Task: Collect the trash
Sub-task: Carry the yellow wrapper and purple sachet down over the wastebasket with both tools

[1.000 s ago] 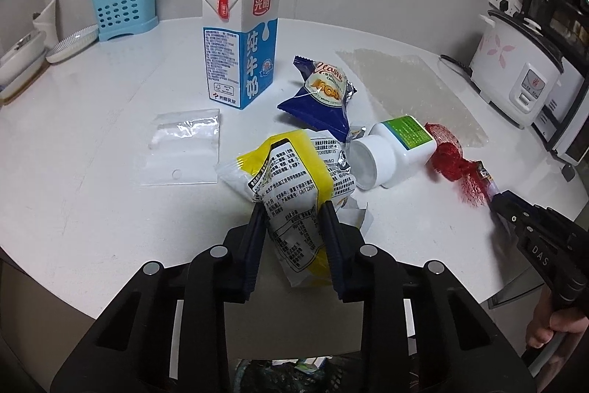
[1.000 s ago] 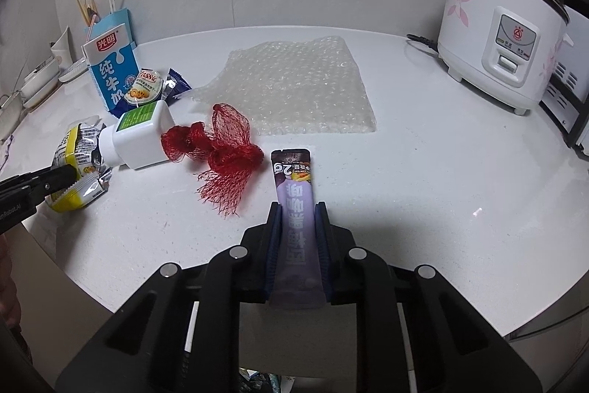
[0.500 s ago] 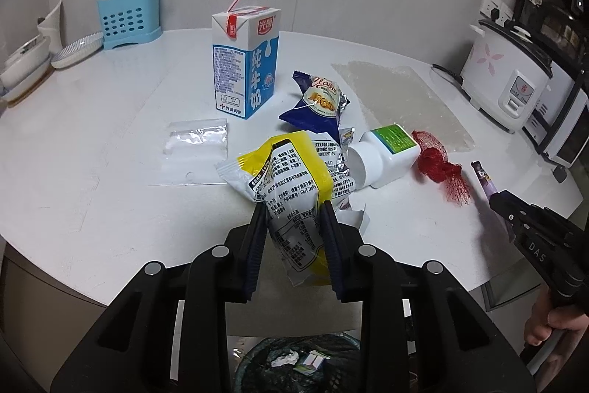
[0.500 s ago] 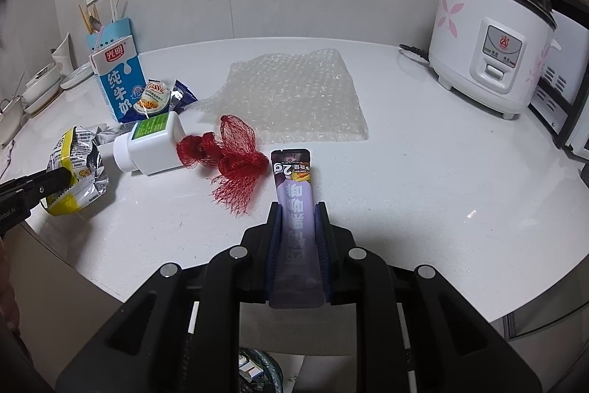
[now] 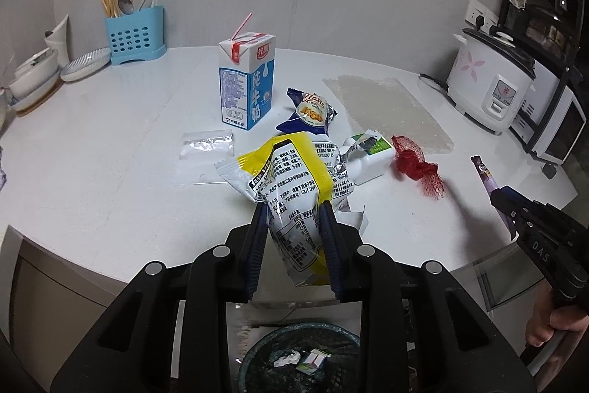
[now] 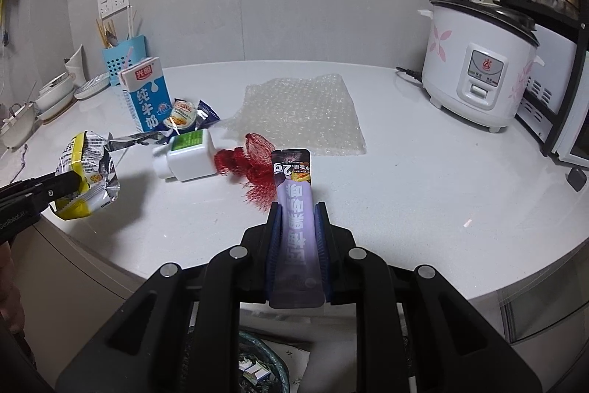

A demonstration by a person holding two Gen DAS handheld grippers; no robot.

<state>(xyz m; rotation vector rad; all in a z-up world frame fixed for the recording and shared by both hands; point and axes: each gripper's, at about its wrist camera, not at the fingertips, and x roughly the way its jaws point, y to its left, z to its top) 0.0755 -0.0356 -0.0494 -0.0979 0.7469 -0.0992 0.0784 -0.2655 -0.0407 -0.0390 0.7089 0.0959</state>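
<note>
Two grips loaded past worktop (image 5: 92, 153) front edge, above bin (image 5: 298, 356): left gripper (image 5: 294, 227) clamps yellow wrapper (image 5: 291, 179), right gripper (image 6: 297, 227) pinches purple sachet (image 6: 294, 209). Risk: crinkled foil slipping, landing outside bin.

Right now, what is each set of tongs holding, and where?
Left tongs: yellow-and-silver snack wrapper, pinched at its near end. Right tongs: purple sachet, clamped along its lower half.

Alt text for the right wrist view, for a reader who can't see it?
The right gripper clamps a purple sachet above the white counter. Beyond lie red netting, a white bottle, bubble wrap and a milk carton; the left gripper holds a yellow wrapper.
</note>
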